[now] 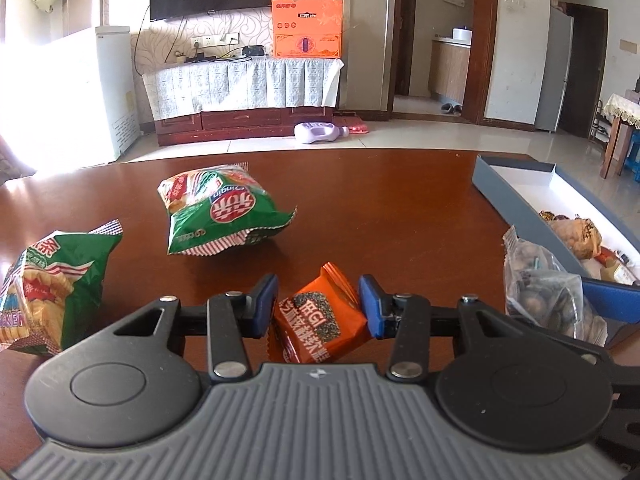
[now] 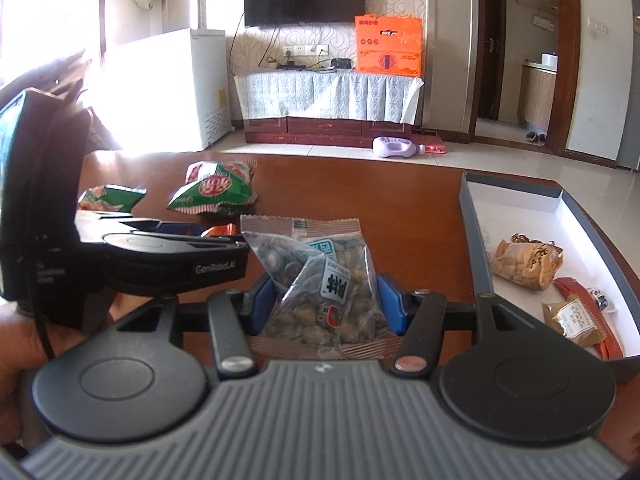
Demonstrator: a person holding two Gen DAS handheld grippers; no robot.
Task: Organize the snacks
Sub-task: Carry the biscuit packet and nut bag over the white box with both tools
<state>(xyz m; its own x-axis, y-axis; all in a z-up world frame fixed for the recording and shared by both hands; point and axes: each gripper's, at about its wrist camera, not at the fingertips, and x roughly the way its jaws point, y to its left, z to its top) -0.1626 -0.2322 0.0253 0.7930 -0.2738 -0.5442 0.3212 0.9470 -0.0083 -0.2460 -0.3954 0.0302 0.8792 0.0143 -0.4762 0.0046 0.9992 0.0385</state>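
Note:
My left gripper (image 1: 319,305) is shut on a small orange snack packet (image 1: 320,318), held just above the brown table (image 1: 400,208). My right gripper (image 2: 327,305) is shut on a clear bag of nuts (image 2: 320,280), which also shows at the right of the left wrist view as the clear bag (image 1: 552,292). A grey box with a white inside (image 2: 520,208) lies at the right and holds a tan nut bag (image 2: 526,262), a gold packet (image 2: 572,318) and a red packet. Two green cracker bags (image 1: 224,208) (image 1: 48,280) lie on the table to the left.
The left gripper's body (image 2: 140,264) and a person's hand (image 2: 24,344) fill the left of the right wrist view. Beyond the table's far edge are a tiled floor, a TV cabinet (image 1: 244,116) with an orange box (image 1: 307,28), and a white freezer.

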